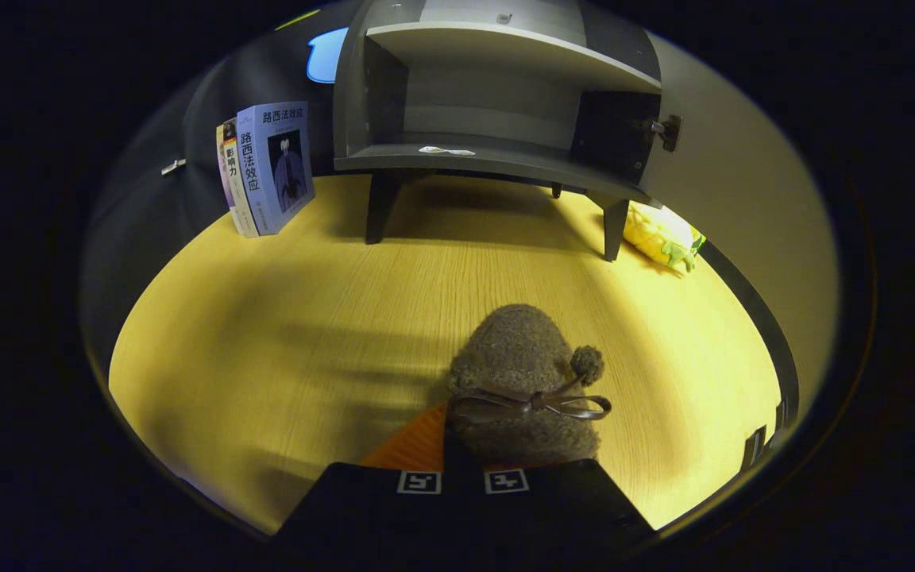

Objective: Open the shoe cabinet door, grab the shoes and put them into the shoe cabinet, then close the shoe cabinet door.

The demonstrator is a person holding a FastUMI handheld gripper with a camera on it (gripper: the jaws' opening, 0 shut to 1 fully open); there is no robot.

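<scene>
So the gripper (461,469) is sitting low over the desk (267,318) with a fuzzy brown shoe (521,373) right at its fingers. The heel end of the shoe sits in the narrow gap between the two fingers, and the toe pokes out ahead toward the cabinet. The fingers look nearly closed with just a slim gap, and the shoe seems pinched in there, but honestly I can't tell if both fingers are actually pressing on it, since the contact spot is hidden by the gripper body. The shoe has a thin dark bow (533,405) across the top and a little pompom (587,364) on its right side. There's an orange patch (418,446) under the shoe's left side, just ahead of the fingers, no idea what it is. Beyond the shoe, toward the far edge of the desk, stands the shoe cabinet (497,95) on short dark legs, its door (735,206) swung open to the right with the hinge showing. Inside there's a shelf (505,48), and a small white scrap (445,150) lies on the bottom board. Nothing sits on the desk between the shoe and the cabinet opening. Near the far left corner a couple of books (271,167) stand upright, just left of the cabinet. A yellow plush toy (660,234) with green bits is tucked beside the cabinet's right leg, below the open door.
</scene>
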